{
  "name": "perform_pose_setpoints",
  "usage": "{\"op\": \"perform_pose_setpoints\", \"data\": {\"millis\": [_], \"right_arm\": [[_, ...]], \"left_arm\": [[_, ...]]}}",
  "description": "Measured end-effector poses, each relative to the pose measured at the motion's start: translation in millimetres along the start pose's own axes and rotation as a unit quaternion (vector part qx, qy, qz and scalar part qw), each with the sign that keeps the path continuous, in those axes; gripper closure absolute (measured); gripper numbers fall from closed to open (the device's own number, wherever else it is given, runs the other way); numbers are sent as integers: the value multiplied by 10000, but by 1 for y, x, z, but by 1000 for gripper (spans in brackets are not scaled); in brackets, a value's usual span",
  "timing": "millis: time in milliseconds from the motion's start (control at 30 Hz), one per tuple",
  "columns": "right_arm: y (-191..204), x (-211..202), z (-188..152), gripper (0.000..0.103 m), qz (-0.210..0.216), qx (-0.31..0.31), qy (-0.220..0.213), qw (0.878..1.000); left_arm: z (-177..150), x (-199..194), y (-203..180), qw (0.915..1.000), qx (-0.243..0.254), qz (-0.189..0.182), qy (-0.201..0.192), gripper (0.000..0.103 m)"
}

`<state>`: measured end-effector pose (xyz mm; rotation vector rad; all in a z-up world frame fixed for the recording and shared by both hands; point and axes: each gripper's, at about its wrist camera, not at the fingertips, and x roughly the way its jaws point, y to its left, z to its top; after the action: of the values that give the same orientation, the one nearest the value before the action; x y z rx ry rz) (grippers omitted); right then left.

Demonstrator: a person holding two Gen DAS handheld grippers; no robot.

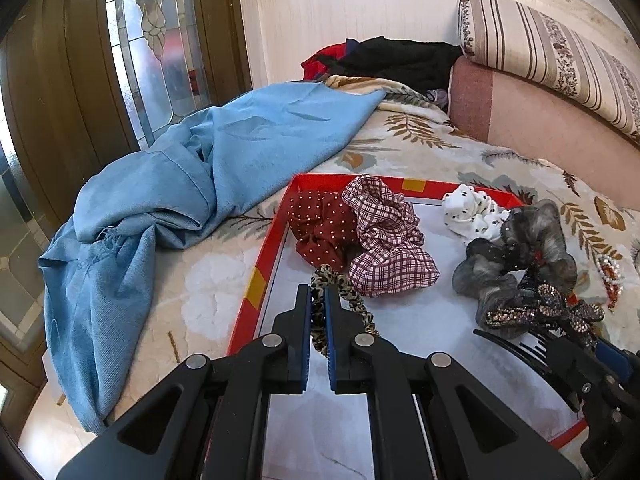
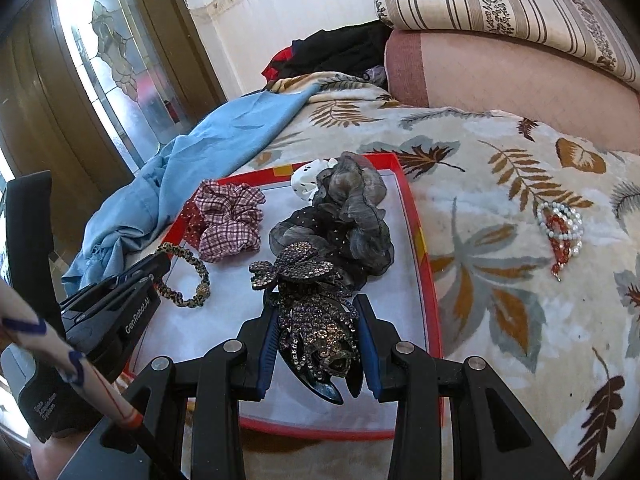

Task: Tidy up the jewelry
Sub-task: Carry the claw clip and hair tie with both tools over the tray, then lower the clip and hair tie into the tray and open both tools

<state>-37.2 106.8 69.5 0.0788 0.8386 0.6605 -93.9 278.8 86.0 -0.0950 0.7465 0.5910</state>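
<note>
A red-rimmed tray [image 1: 262, 264] with a white floor lies on the bed. In it lie a red dotted scrunchie [image 1: 320, 228], a plaid scrunchie [image 1: 388, 248], a white dotted scrunchie [image 1: 472, 212] and a grey sheer scrunchie [image 1: 516, 248]. My left gripper [image 1: 319, 292] is shut on a leopard-print hair tie [image 1: 344, 300] over the tray; it also shows in the right wrist view [image 2: 188, 280]. My right gripper [image 2: 316, 312] is shut on a rhinestone hair claw [image 2: 320, 332] over the tray's near right part. A second rhinestone clip [image 2: 296, 268] lies just ahead of it. A red and white bead bracelet [image 2: 560, 228] lies on the bedspread right of the tray.
A blue cloth [image 1: 180, 184] is bunched on the bed left of the tray. Dark clothes [image 1: 396, 60] lie at the far end. A pink bolster [image 1: 540, 116] and a striped pillow [image 1: 552, 48] run along the right. A wooden door with glass [image 1: 80, 80] stands left.
</note>
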Motion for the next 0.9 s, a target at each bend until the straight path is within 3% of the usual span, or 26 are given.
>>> {"op": "perform_pose_setpoints", "data": {"millis": [900], "right_arm": [[-2,38,15,63,-137,36,209,9997]], "left_arm": [[3,19,0,9997,-53,37,237,97]]}}
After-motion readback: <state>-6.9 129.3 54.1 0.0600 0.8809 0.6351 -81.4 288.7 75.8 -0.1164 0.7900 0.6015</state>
